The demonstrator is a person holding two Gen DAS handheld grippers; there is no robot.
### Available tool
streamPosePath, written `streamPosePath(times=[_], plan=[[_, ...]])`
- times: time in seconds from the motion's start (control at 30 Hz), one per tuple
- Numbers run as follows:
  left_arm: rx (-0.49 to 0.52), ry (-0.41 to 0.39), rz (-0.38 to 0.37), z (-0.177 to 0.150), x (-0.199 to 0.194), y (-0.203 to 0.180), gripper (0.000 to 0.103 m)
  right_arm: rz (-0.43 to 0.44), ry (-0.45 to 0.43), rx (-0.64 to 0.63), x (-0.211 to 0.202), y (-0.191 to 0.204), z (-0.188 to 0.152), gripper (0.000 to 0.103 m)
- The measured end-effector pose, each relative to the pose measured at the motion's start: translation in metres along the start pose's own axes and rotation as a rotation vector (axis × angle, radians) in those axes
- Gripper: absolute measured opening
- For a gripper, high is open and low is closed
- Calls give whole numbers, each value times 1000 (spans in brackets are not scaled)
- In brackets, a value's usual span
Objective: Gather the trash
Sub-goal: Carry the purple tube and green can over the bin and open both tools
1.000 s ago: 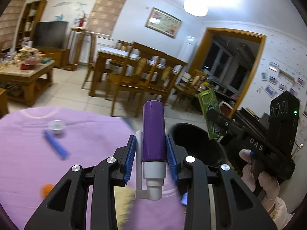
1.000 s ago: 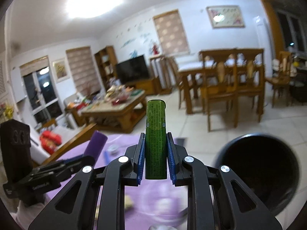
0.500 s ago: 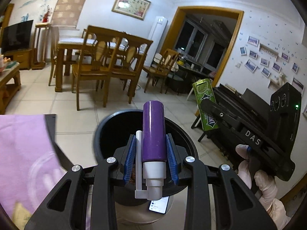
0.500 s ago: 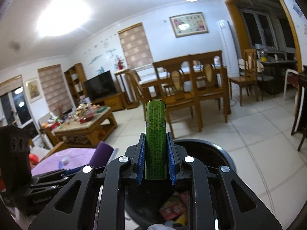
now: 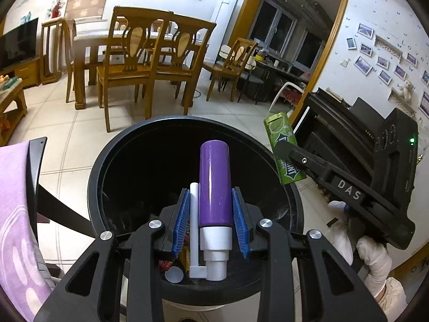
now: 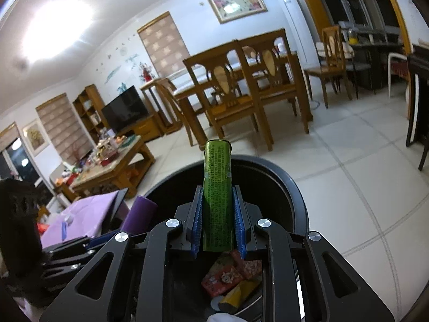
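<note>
step: holding over bin (image 5: 281,161) | L fingers (image 5: 211,225) clamping purple bottle (image 5: 214,185), R fingers (image 6: 217,222) clamping green pack (image 6: 216,196) | nxt: opening both, dropping in

1. One black trash bin (image 5: 96,177), round and open-topped.
2. One purple bottle (image 5: 214,185) with a white cap end.
3. One green mint box (image 6: 216,201).
4. Two grippers: left gripper (image 5: 211,221) and right gripper (image 6: 216,220), each with two blue pads.
5. One white gloved hand (image 5: 375,255) in the left wrist view.
6. One dining table (image 5: 88,43).
7. Four wooden chairs counted in the left wrist view, nearest one (image 5: 126,67).
8. One television (image 6: 124,108).
9. One coffee table (image 6: 112,166), cluttered; items too small to count.
10. One framed picture (image 6: 237,2) on the far wall.
11. Two red packets (image 6: 225,279) visible inside the bin, plus one yellow item.
</note>
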State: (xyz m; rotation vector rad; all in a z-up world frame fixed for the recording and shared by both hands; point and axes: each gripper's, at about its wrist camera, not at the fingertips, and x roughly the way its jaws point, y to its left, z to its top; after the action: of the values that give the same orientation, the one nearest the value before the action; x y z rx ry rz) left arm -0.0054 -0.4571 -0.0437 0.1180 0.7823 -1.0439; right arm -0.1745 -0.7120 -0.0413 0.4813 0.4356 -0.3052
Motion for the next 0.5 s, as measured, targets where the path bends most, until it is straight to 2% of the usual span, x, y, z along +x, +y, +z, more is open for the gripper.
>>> streamPosePath(times=[0.47,0.5], plan=[[30,0,18,-1,-9,-8,32,0,30,26,11,14,-11,22],[31,-6,26,-2,-12,-7,32,5,42,25,11,16,-11,36]])
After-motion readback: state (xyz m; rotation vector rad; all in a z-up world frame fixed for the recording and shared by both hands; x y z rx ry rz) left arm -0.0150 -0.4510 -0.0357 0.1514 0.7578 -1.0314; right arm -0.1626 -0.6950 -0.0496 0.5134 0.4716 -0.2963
